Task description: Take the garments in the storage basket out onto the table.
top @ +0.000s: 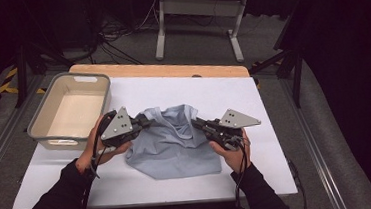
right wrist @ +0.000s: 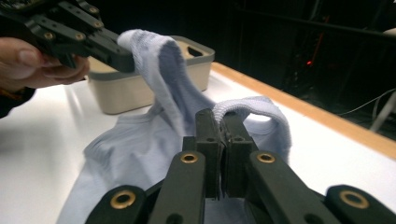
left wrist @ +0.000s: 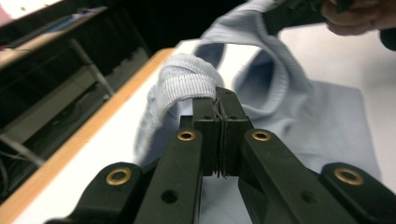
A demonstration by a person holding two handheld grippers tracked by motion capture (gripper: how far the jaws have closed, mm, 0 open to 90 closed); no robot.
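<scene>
Overhead, soft ribbed pale-blue garment [top: 171,143]

Pale blue ribbed garment [top: 172,145] lies crumpled mid-table, its near hem raised

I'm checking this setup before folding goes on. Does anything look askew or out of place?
Only the light blue garment: it lies rumpled, its top edge lifted off the white table by the left gripper and right gripper, both shut on its ribbed edge. The bin sits squarely.
</scene>
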